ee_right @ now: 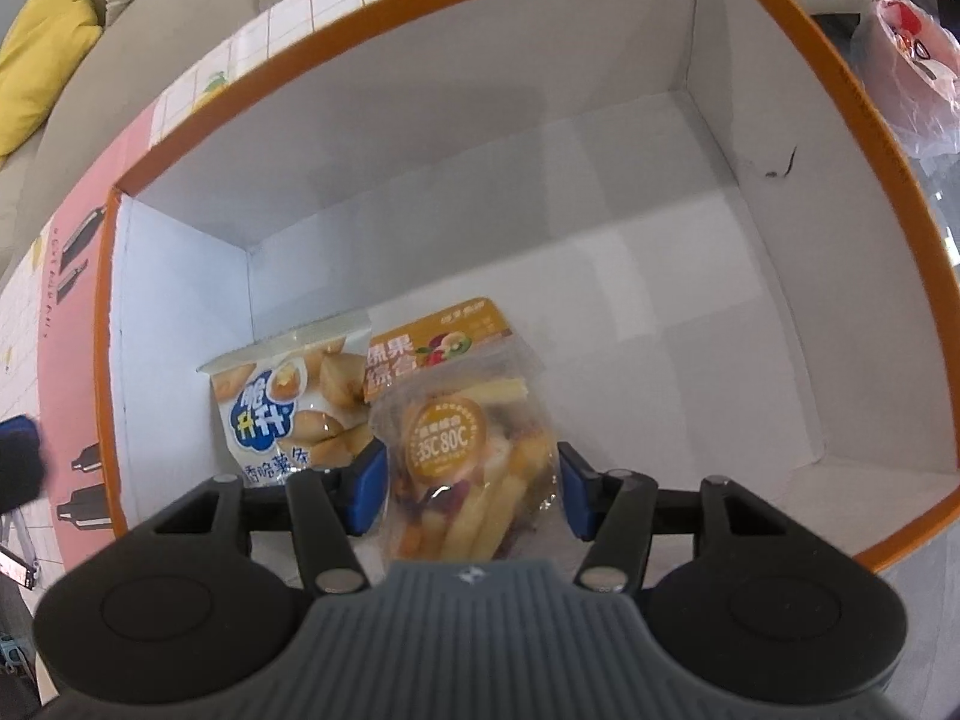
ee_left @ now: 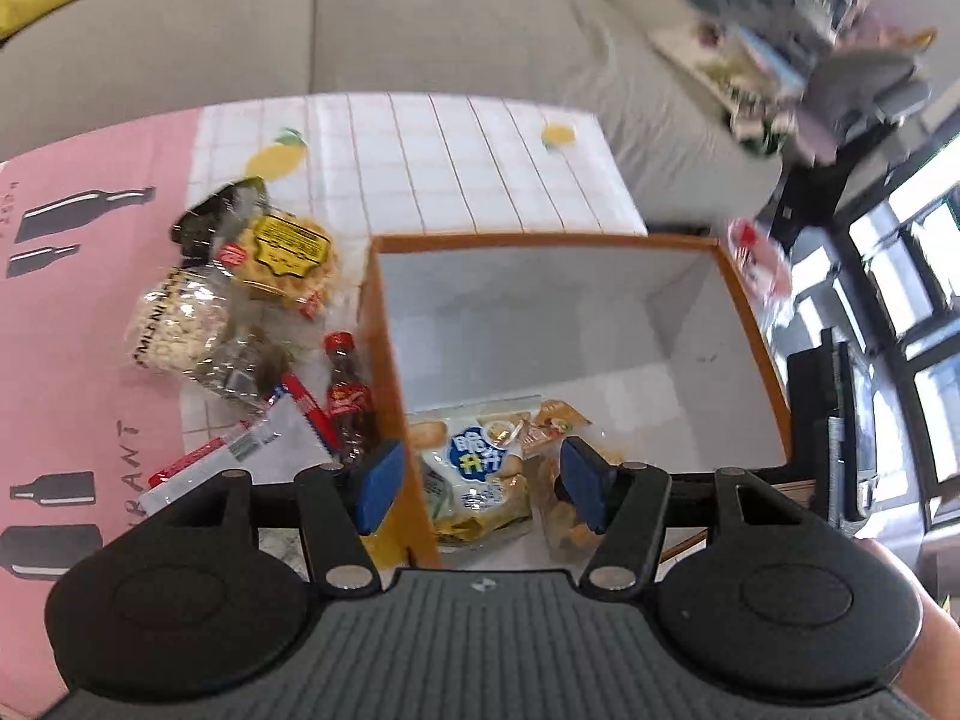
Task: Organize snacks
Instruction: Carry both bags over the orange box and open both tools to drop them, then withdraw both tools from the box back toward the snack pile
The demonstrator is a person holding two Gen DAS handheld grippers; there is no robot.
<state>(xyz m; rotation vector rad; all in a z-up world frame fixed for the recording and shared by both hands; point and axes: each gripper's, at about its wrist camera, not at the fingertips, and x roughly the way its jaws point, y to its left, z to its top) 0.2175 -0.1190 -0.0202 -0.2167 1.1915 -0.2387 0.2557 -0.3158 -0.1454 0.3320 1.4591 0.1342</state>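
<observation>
An orange-rimmed white box (ee_left: 384, 324) (ee_right: 852, 108) stands on the table. Inside, at its near left corner, lie a white-and-blue snack bag (ee_left: 477, 468) (ee_right: 288, 414) and a clear bag of mixed fruit and vegetable crisps (ee_left: 564, 516) (ee_right: 474, 468). My right gripper (ee_right: 471, 495) is open inside the box, its blue pads either side of the crisp bag. My left gripper (ee_left: 480, 483) is open above the box's left wall. Left of the box lie a small cola bottle (ee_left: 348, 402), a yellow-label cracker pack (ee_left: 282, 258), a puffed-grain bag (ee_left: 180, 324) and a red-and-white packet (ee_left: 252, 450).
The table has a pink poster mat (ee_left: 78, 300) and a white grid cloth with lemons (ee_left: 456, 162). A grey sofa (ee_left: 360, 24) with a yellow cushion (ee_right: 42, 54) is behind. A red-and-white plastic bag (ee_right: 918, 84) lies right of the box. A dark monitor (ee_left: 840, 420) stands at the right.
</observation>
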